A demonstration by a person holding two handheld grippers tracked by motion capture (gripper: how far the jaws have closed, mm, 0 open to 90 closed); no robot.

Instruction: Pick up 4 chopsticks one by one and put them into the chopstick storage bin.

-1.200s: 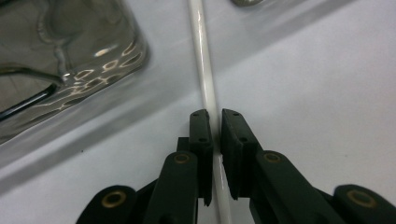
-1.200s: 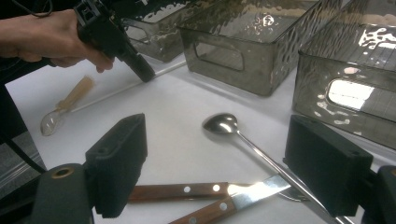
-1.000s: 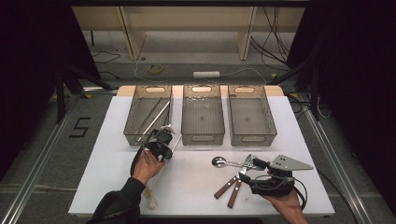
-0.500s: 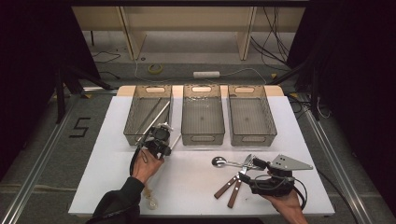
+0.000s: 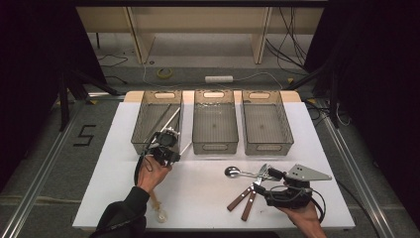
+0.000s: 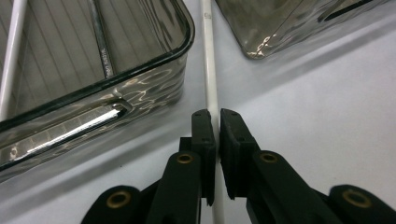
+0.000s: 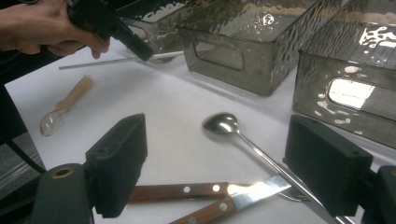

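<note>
Meanwhile, left claw (image 6: 215,126) tight on thin white chopstick (image 6: 208,70) (smooth, round) beside rippled smoky bin (image 6: 154,88); right claw (image 7: 233,163) agape.

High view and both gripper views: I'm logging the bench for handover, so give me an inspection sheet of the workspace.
Surface: white table, no spills seen.
Job's things: white chopstick lying in the gap between left bin and middle bin; rods already in the left bin.
Clutter: metal spoon, two wood-handled knives, small clear spoon with tan handle; right bin.
Grippers: left tongs shut on the white chopstick; right tongs open above the cutlery, holding nothing.
Cables: one trails from each gripper; more on the floor behind.
Surroundings: tape roll and power strip on the floor.
</note>
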